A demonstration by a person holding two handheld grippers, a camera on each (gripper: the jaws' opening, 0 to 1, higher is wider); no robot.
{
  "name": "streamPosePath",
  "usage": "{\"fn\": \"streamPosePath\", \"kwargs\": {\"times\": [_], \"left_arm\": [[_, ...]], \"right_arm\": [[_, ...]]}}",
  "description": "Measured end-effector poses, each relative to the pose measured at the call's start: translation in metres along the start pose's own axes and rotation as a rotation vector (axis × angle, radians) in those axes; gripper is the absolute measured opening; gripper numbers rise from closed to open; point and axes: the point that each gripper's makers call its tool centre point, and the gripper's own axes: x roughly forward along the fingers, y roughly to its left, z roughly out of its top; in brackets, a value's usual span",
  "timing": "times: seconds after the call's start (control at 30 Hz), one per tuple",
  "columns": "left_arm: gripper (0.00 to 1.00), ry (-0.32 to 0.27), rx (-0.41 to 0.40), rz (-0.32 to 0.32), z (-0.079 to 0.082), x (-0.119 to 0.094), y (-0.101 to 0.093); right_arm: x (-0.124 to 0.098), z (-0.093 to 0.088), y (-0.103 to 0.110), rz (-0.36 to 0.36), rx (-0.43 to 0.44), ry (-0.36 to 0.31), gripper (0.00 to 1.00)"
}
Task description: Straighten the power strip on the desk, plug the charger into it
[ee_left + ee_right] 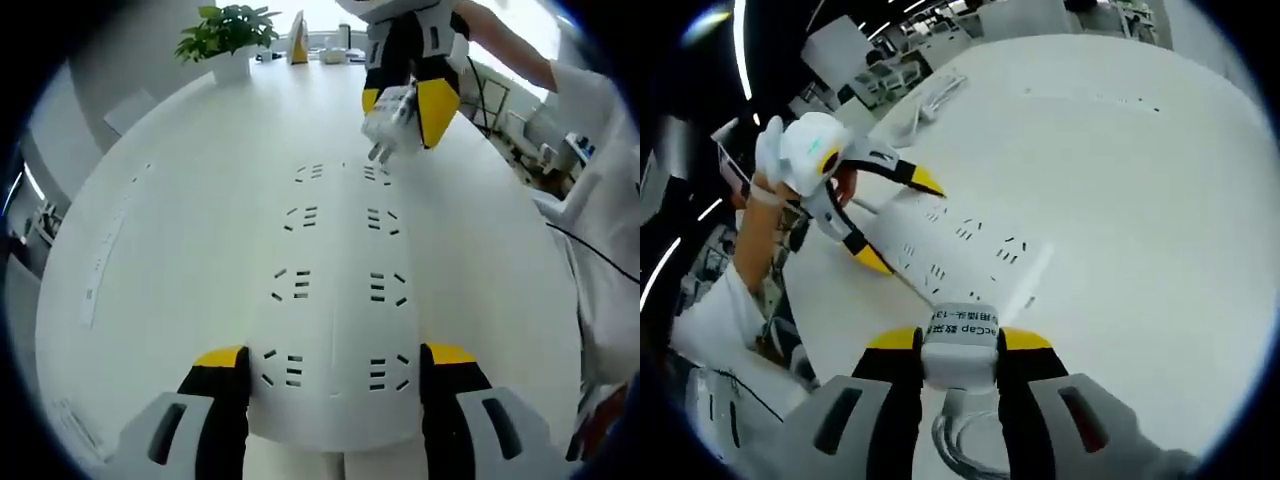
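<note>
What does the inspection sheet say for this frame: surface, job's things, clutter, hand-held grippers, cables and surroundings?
Surface: white desk, mostly bare.
Job's things: white power strip lies flat on the desk; white charger is above its far end, prongs pointing down, not yet inserted.
Clutter: potted plant and small items at the desk's far edge; faint paper strip near the left edge.
Hand-held grippers: left hand-held gripper has its jaws on either side of the strip's near end; right hand-held gripper is shut on the charger.
Cables: a white cable loops below the charger.
Surroundings: office with desks, ceiling lights; a person's arm in a white sleeve.
</note>
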Motion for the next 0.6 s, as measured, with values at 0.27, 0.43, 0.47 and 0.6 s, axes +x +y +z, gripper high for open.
{"fn": "streamPosePath", "kwargs": {"times": [0.27, 0.43, 0.47, 0.6], "left_arm": [[0.70, 0.011, -0.007, 0.006, -0.0005, 0.0001, -0.0009], [0.70, 0.015, -0.008, 0.007, -0.0006, 0.0002, -0.0022], [0.70, 0.017, -0.008, 0.007, -0.0006, 0.0002, -0.0023], [0.69, 0.028, -0.005, 0.007, -0.0004, 0.0004, -0.0026]], "right_arm": [[0.0022, 0.0019, -0.0049, -0.042, 0.077, 0.101, 0.27], [0.0024, 0.0030, -0.0039, -0.139, 0.039, 0.223, 0.27], [0.0028, 0.0043, -0.0034, -0.152, 0.045, 0.234, 0.27], [0.0047, 0.0048, 0.0015, -0.209, 0.116, 0.284, 0.27]]}}
